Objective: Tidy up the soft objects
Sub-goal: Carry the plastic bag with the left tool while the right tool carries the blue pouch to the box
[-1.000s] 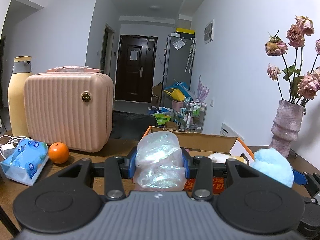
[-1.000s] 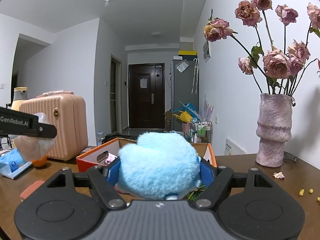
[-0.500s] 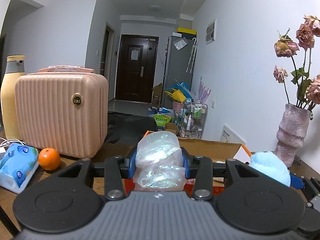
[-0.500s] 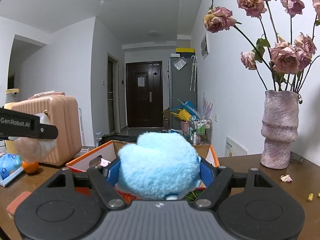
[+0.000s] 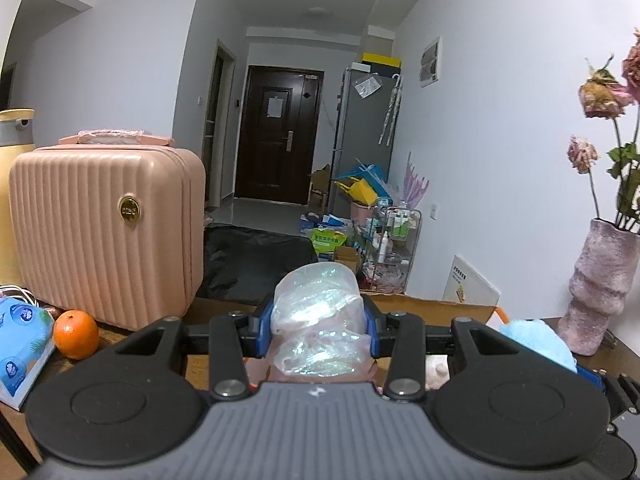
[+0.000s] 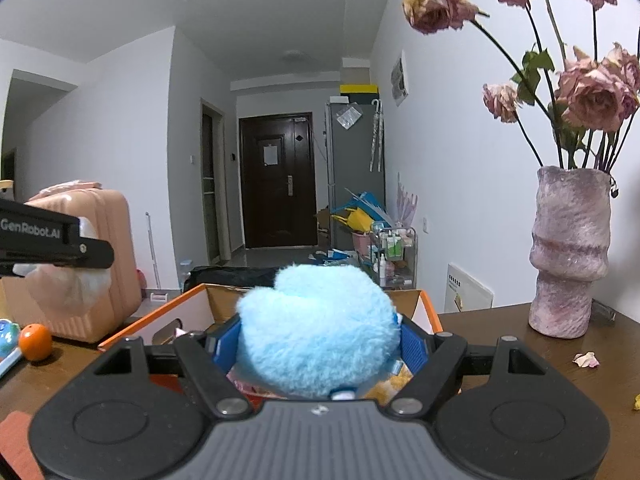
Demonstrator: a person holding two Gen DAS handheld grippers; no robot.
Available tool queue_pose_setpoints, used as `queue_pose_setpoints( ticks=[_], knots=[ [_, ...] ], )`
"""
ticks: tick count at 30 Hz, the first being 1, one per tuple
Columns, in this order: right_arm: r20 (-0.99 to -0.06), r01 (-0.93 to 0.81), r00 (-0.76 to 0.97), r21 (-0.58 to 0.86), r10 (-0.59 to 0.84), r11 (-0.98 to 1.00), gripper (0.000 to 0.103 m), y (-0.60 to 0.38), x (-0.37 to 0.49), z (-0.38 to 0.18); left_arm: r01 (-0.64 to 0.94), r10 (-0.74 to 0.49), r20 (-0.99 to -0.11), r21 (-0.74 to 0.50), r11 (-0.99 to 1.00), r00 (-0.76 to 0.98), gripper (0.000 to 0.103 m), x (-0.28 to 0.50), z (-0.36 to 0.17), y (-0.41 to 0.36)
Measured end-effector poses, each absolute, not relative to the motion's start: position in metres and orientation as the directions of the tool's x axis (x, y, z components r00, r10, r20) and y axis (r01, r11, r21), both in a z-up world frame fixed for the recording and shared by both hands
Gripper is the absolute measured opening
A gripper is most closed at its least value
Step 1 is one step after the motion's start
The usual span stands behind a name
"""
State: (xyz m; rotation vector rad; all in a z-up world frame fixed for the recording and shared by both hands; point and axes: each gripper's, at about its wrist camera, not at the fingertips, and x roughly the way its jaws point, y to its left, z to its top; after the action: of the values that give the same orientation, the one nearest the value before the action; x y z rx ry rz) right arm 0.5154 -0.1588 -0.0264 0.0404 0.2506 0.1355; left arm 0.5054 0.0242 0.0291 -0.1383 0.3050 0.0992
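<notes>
Left gripper (image 5: 320,330) pinches our crinkled iridescent plastic bag (image 5: 318,320) narrowly; right gripper (image 6: 316,344) clamps the fluffy sky-blue plush heart (image 6: 318,326) wide. We carry both above the orange-edged cardboard box (image 6: 160,318), presumably for dropping in.

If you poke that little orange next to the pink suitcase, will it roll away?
Probably yes: the orange is round and sits loose on the flat wooden table. It looks firm, so a push would likely move it rather than squash it. It might not go far, since the pink suitcase and tissue pack stand close by.
</notes>
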Motion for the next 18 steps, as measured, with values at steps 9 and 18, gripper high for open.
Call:
queue_pose_setpoints(
  ticks=[9, 18],
  knots=[
    [-0.271, -0.098, 0.956, 0.052, 0.109, 0.994, 0.077, -0.157, 0.545, -0.029, -0.164, 0.115, -0.339, -0.121, 0.979, 0.934, 0.043, 0.545, 0.022, 0.024],
    [-0.330, -0.086, 0.936, 0.122, 0.122, 0.989, 0.077, -0.156, 0.575, -0.028, -0.216, 0.146, -0.411, -0.129, 0.968, 0.900, 0.043, 0.587, 0.007, 0.029]
  ],
)
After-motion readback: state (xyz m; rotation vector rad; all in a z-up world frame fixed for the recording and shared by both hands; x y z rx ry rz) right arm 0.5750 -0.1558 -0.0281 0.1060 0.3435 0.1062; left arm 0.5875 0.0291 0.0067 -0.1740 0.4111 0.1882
